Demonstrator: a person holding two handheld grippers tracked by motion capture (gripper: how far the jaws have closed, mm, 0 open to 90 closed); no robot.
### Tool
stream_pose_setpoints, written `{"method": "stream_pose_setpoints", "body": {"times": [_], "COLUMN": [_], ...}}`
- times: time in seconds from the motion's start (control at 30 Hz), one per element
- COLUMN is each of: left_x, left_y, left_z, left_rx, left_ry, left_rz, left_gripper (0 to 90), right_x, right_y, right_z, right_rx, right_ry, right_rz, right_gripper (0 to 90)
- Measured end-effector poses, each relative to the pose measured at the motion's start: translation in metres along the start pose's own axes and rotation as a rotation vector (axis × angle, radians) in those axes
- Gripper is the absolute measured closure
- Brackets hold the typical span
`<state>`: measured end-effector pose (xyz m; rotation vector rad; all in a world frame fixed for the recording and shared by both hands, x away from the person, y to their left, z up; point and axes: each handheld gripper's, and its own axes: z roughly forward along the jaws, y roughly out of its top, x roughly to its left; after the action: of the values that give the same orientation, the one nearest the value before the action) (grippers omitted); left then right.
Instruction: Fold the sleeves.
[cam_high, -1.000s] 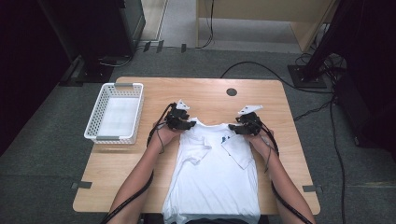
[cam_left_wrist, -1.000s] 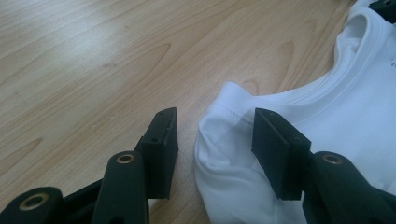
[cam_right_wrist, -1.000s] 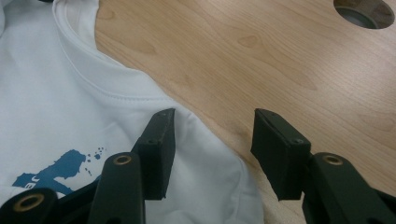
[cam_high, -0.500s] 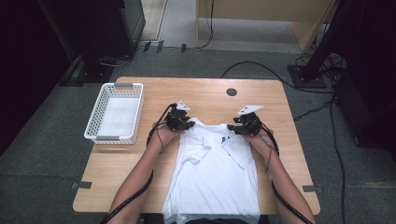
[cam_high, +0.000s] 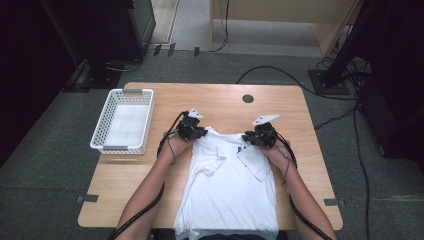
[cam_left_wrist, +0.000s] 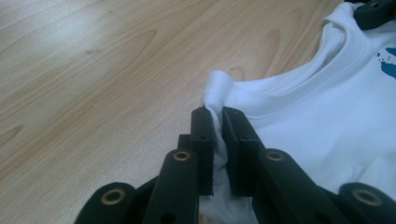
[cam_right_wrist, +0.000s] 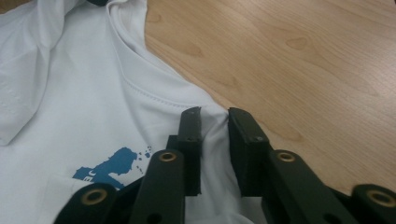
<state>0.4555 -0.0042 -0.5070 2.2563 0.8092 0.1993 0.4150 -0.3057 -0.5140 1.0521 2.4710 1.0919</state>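
Now hold tight with the left gripper (cam_left_wrist: 218, 111), jaws just closing and pinching a small bump of the white shirt (cam_high: 231, 197) by the collar, low in the middle of the left gripper view, and with the right gripper (cam_right_wrist: 214, 112), jaws just closing too and pinching the other shoulder, low in the middle of the right gripper view. Check for cloth deep between the black pads, not just at the tips. Then lift both top corners together, slow and even, up off the wooden table (cam_high: 215, 100) from the lower middle of the high view, to stop any slipping or bunching.
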Motion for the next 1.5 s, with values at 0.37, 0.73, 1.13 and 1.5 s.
{"method": "stream_pose_setpoints", "body": {"times": [0.37,0.73,1.13,1.5], "left_x": [0.004,0.015,0.027,0.034], "left_y": [-0.003,0.003,0.014,0.033], "left_z": [-0.001,-0.007,-0.01,-0.016], "left_rx": [-0.019,-0.064,-0.095,-0.13], "left_ry": [-0.006,0.035,0.058,0.08], "left_rz": [-0.024,-0.046,-0.078,-0.069], "left_gripper": [90.0,90.0,90.0,90.0], "right_x": [-0.002,-0.005,-0.011,-0.017], "right_y": [0.003,0.016,0.028,0.048], "right_z": [-0.004,0.002,0.01,-0.003], "right_rx": [-0.01,-0.061,-0.112,-0.152], "right_ry": [-0.064,-0.114,-0.154,-0.191], "right_rz": [-0.05,-0.043,-0.001,-0.004], "right_gripper": [84.3,84.5,84.6,84.5]}}
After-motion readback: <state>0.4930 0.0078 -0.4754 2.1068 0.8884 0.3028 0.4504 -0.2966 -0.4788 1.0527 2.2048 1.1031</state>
